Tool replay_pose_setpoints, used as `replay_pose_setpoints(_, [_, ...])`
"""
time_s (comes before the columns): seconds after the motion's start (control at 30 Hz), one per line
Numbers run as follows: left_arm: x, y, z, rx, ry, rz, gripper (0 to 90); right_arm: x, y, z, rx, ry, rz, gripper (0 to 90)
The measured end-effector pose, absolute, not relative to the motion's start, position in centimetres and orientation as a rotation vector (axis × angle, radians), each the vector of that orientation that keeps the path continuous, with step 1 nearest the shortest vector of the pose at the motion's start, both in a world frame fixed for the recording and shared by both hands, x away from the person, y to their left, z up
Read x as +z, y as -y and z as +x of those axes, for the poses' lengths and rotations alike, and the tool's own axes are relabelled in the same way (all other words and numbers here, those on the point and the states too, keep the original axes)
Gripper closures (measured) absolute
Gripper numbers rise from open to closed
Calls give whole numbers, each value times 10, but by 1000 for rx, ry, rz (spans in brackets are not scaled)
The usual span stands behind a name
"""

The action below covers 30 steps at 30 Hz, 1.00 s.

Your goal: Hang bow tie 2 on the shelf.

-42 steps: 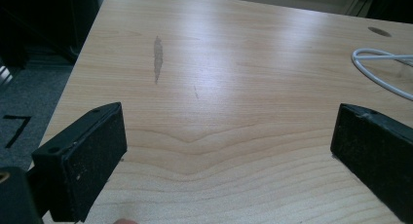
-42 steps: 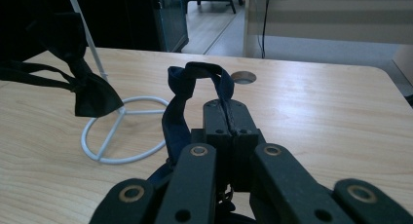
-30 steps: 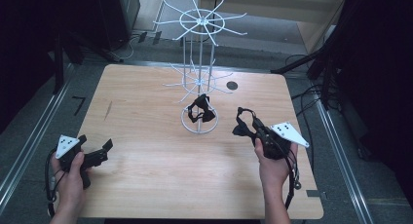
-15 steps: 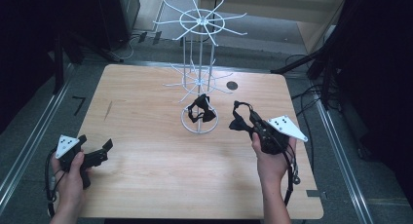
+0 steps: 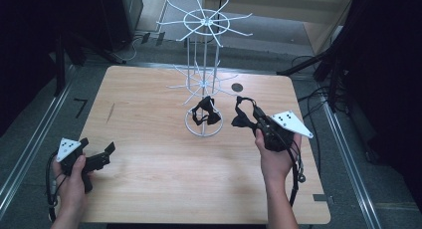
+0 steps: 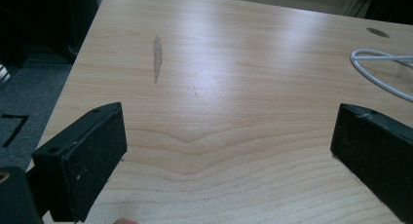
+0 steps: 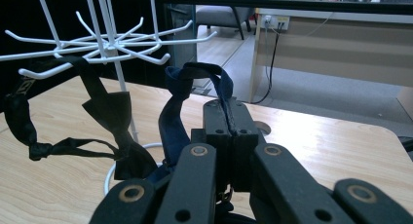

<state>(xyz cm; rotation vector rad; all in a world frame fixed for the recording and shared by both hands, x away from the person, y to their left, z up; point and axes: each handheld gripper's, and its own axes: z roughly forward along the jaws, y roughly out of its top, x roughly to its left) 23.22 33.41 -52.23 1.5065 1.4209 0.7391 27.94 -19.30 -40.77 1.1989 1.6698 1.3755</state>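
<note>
Black jaws of the right gripper [image 7: 229,131] pinch the strap of a dark blue bow tie [image 5: 242,117], held just beside the white wire rack [image 5: 204,79]. Soft, limp and light, it likely handles best by its band. A second, black bow tie [image 5: 205,112] hangs on the rack: two ties, one rack. The left gripper [image 6: 229,151] rests spread over the counter [image 5: 149,114].

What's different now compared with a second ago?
The right gripper, its jaws shut on the strap of a dark bow tie, has lifted slightly and drawn closer to the white rack. The left gripper, jaws open, stayed put, and the other bow tie still hangs on the rack.
</note>
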Motion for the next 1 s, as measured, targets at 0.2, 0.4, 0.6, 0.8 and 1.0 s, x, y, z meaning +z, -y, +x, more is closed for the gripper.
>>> replay_pose_setpoints(0.2, [-522, -334, 232, 740, -1420, 1507, 2, -404, 196, 274, 1385, -1664, 1184, 900])
replay_pose_setpoints(0.4, [-522, -333, 232, 743, -1419, 1504, 2, -401, 196, 267, 1404, -1671, 1163, 900])
replay_pose_setpoints(0.6, [-522, -333, 232, 741, -1418, 1507, 2, -397, 193, 266, 1415, -1685, 1137, 900])
replay_pose_setpoints(0.8, [-522, -333, 232, 739, -1419, 1504, 2, -393, 190, 268, 1423, -1685, 1111, 900])
replay_pose_setpoints(1.0, [-522, -333, 232, 740, -1418, 1504, 2, -389, 187, 271, 1425, -1686, 1102, 900])
